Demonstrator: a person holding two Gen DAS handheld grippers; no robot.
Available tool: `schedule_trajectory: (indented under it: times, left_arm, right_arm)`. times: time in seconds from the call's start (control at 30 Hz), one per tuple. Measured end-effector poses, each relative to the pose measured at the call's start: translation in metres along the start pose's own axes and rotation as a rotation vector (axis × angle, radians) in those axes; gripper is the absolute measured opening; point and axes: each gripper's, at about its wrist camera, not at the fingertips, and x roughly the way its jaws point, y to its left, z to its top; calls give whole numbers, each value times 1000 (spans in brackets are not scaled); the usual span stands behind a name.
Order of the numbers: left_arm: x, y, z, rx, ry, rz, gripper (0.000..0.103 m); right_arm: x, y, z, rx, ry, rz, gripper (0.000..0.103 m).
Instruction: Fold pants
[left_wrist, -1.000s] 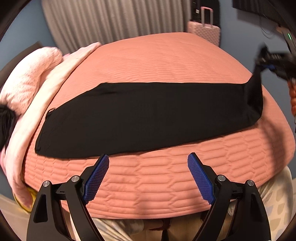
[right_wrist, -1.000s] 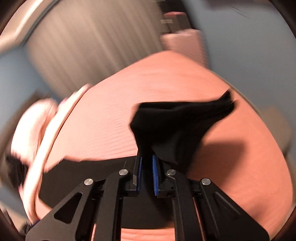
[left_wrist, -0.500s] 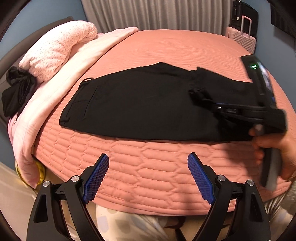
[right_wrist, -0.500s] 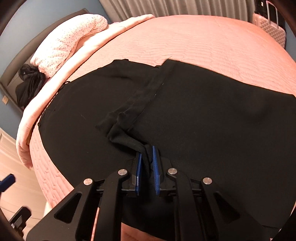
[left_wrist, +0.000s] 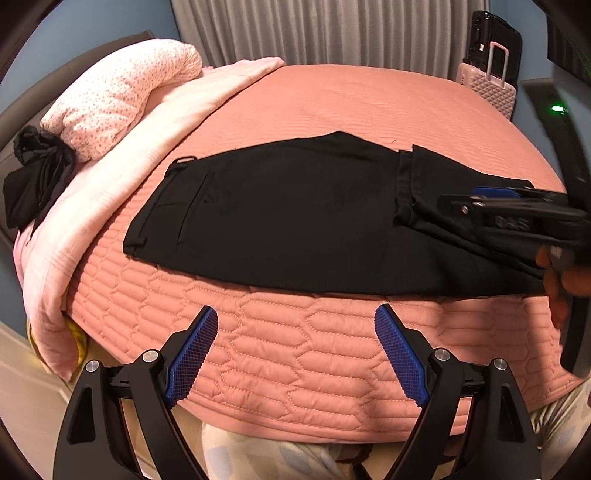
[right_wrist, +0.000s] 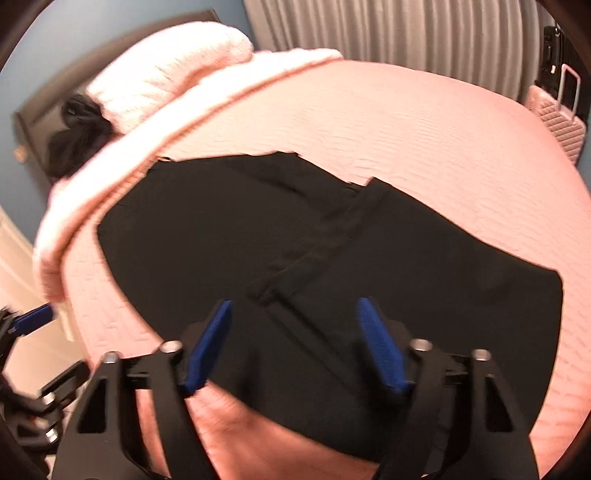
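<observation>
Pants (left_wrist: 295, 218): black, lying flat on the pink bed (left_wrist: 332, 350) near its front edge.
Right tongs (right_wrist: 293, 345): spread wide, holding nothing, low over the folded-in leg end.
Left tongs (left_wrist: 295, 350): wide, nothing in them, off the cloth at the bed's edge.
Done: you have one fold laid, hems over the middle, waistband to your left.
Left: by my judgement, at least one more fold across.
Look: smooth, hem band slightly rumpled.

A bedroom — quilted bed (left_wrist: 295, 362), pillow (left_wrist: 122, 99), curtains (left_wrist: 332, 33).
</observation>
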Motion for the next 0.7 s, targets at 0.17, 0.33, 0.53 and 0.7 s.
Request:
schedule_trajectory:
  times: [0.17, 0.33, 0.53, 0.7]
  left_arm:
    - [-2, 8, -1, -9, -4, 18, 85]
    - [3, 22, -3, -32, 12, 26, 85]
    - [13, 30, -1, -59, 33, 30, 85]
    - [9, 36, 0, -64, 11, 31, 85]
  right_arm:
    - [50, 13, 8, -52, 119, 3, 32]
    - [29, 21, 19, -97, 45, -19, 10]
    - [53, 37, 10, -206, 134, 17, 13]
    - [36, 53, 8, -229, 31, -3, 56]
